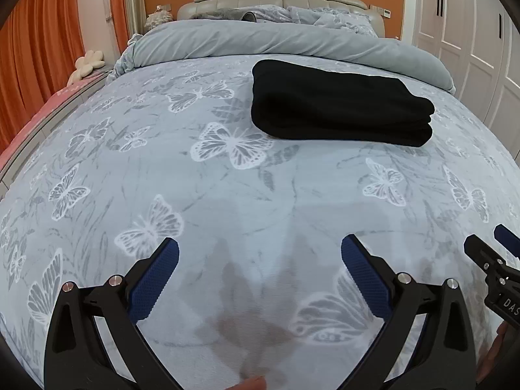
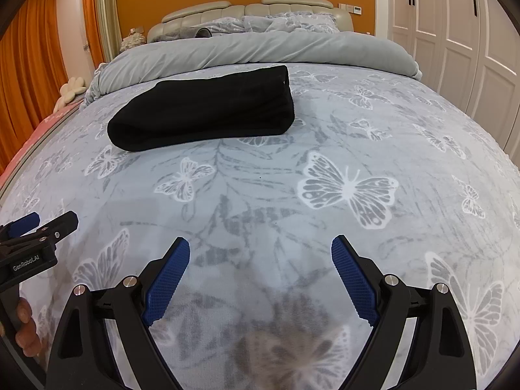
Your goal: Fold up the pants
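Black pants [image 1: 338,104] lie folded into a thick rectangular stack on the bed, far ahead of both grippers; in the right wrist view the pants [image 2: 204,110] sit up and to the left. My left gripper [image 1: 260,253] hovers over the bedspread with its blue pads wide apart and nothing between them. My right gripper [image 2: 260,250] is likewise open and empty above the bedspread. Each gripper shows at the edge of the other's view: the right gripper [image 1: 487,247] and the left gripper [image 2: 45,222]. Neither touches the pants.
The bed is covered by a pale blue butterfly-print bedspread [image 1: 227,178]. A rolled grey duvet [image 1: 260,40] and pillows lie by the headboard [image 2: 253,9]. Orange curtains [image 1: 39,39] hang on the left, white wardrobe doors [image 2: 455,39] on the right. A hand [image 2: 26,328] grips the left tool.
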Demonstrator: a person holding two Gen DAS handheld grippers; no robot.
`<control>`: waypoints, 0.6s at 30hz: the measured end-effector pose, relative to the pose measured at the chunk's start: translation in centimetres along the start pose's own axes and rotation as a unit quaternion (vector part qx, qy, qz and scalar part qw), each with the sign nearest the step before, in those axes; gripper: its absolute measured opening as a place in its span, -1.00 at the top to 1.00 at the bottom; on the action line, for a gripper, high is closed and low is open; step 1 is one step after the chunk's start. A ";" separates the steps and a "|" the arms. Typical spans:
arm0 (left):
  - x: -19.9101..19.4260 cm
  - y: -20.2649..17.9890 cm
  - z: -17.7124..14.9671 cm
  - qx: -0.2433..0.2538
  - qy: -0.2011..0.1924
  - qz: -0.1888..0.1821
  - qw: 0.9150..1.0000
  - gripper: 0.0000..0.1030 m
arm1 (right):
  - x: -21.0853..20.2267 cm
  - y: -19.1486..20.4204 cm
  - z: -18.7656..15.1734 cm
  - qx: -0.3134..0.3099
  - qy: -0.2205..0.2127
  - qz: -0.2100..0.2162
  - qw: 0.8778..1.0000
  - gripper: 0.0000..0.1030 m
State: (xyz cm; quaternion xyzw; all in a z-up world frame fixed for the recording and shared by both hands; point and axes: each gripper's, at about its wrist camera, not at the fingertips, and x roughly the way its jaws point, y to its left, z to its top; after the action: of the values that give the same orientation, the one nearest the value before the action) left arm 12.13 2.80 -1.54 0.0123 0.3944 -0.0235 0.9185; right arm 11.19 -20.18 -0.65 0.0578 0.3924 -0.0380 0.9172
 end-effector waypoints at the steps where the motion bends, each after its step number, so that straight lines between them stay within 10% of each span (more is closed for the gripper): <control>1: 0.0 0.0 0.0 0.000 0.000 0.001 1.000 -0.91 | 0.0 0.0 0.0 0.000 0.000 0.000 1.000 -0.69; 18: -0.2 -0.5 -0.1 0.002 0.004 -0.024 1.000 -0.90 | 0.1 -0.3 -0.1 -0.005 0.003 0.003 1.000 -0.69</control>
State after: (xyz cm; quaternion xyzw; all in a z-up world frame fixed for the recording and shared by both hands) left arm 11.93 2.35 -1.47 0.0052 0.3984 -0.0461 0.9160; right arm 11.18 -20.43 -0.80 0.0545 0.3950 -0.0334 0.9165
